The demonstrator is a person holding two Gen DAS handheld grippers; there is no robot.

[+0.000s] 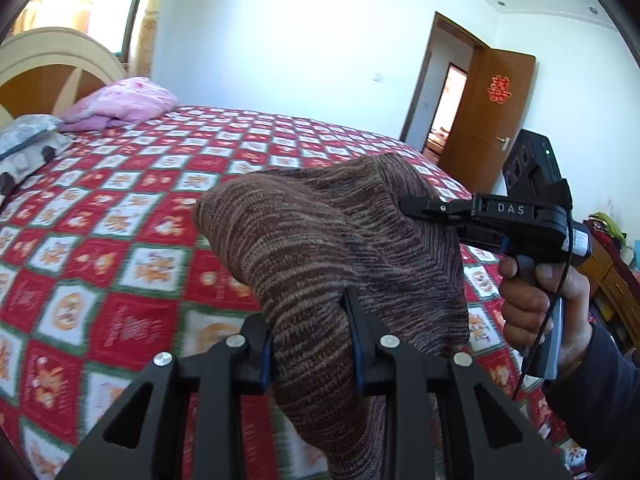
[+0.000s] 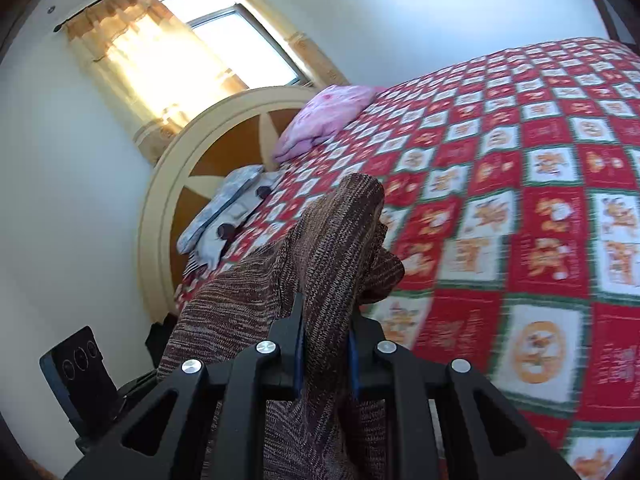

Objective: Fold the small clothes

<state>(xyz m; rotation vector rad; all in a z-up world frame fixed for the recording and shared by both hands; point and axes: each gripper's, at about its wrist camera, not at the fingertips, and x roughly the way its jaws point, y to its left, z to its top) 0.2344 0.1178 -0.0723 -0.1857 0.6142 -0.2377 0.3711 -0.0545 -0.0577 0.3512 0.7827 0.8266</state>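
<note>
Holding a brown knit garment above the bed with both tongs

Left wrist view: my left tongs (image 1: 310,336) are closed on a bunched fold of the brown marled knit garment (image 1: 320,240), the blue-lined pads pressing the cloth from both sides. The garment rises forward from the pads and hangs over them toward the lens, clear of the bed. At right, my right tongs (image 1: 416,206) enter from the side, their black tips lying against the far edge of the same garment. My right hand (image 1: 536,304) wraps the grip below the body marked "DAS", with a dark sleeve (image 1: 600,392) behind it.

Right wrist view: my right tongs (image 2: 326,344) are likewise clamped on the knit garment (image 2: 328,240), a narrow gather of cloth pinched between the pads. The fabric stands up in a peak ahead of them and drapes away to the left.

Setting: below the garment lies the bed, covered by a red, white and green checked quilt (image 1: 120,220). A pink pillow (image 1: 120,104) rests near the rounded wooden headboard (image 2: 208,152), with a grey patterned pillow (image 2: 224,208) just beside it. A window with yellow curtains (image 2: 160,48) is behind the headboard. A brown door (image 1: 488,120) with a red paper ornament (image 1: 498,89) stands open beyond the far side of the bed.
</note>
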